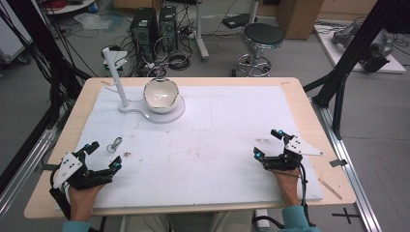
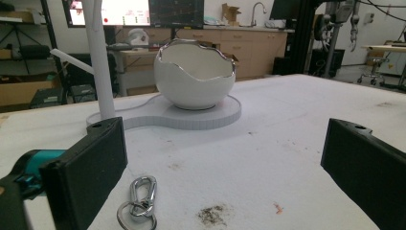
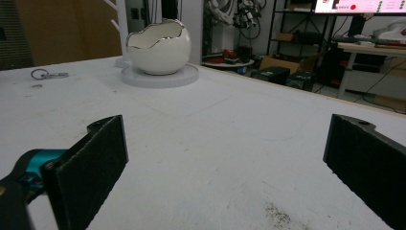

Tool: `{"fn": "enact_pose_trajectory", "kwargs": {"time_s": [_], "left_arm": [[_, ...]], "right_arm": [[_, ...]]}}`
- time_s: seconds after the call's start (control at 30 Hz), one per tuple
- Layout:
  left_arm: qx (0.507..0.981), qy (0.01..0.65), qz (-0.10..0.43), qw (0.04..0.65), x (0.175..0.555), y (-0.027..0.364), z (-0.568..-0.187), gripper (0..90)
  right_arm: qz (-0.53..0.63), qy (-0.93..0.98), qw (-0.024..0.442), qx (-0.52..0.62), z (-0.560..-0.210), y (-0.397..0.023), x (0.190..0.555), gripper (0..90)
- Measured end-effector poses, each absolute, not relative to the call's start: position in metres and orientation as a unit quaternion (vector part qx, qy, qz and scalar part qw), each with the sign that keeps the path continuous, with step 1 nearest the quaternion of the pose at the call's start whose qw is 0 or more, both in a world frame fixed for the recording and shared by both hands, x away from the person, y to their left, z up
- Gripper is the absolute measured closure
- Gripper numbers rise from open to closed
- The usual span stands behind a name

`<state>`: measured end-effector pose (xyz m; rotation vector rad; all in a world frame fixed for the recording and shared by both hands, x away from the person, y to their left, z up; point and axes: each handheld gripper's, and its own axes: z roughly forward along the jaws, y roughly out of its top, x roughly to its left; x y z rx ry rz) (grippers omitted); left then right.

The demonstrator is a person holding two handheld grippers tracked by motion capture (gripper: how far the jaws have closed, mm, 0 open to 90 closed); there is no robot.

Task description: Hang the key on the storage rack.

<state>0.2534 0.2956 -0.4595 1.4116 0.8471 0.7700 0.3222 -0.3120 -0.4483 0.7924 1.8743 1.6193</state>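
Two grippers rested low over the white mat (image 1: 217,140), each with its jaws spread wide and holding nothing. The left gripper (image 1: 102,155) lay nearest the key clip (image 1: 114,144), a small metal snap hook with a ring, which lay flat on the mat well in front of the egg-shaped bowl (image 1: 161,95) and to the left of it as seen from the high view. In the left gripper view the key clip (image 2: 139,202) lay just beside the inner face of the left-hand jaw, not yet between the pads and not touched. The bowl (image 2: 195,73) stood upright on a round white stand (image 2: 206,115), with a white post (image 2: 100,62) rising just beside it. The right gripper (image 1: 272,145) sat well apart from the bowl (image 3: 159,46), on the far right of the mat, idle.

Judged step: the approach to picking up the key clip. To do it well, the left gripper would likely need to shift sideways until the clip lies centred between the jaws, then descend until the pad tips nearly meet the mat, and close across the narrow body of the hook rather than the loose ring, which could swing or slip. A thin flat item like this may skid if one pad touches first.
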Motion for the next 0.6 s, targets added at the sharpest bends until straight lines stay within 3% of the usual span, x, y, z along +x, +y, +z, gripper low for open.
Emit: {"fn": "enact_pose_trajectory", "kwargs": {"time_s": [0.6], "left_arm": [[0.609, 0.376, 0.326, 0.617, 0.2550, 0.2970, -0.4590, 2.4]], "right_arm": [[0.600, 0.694, 0.266, 0.297, -0.4483, -0.3121, 0.3222, 0.5]]}}
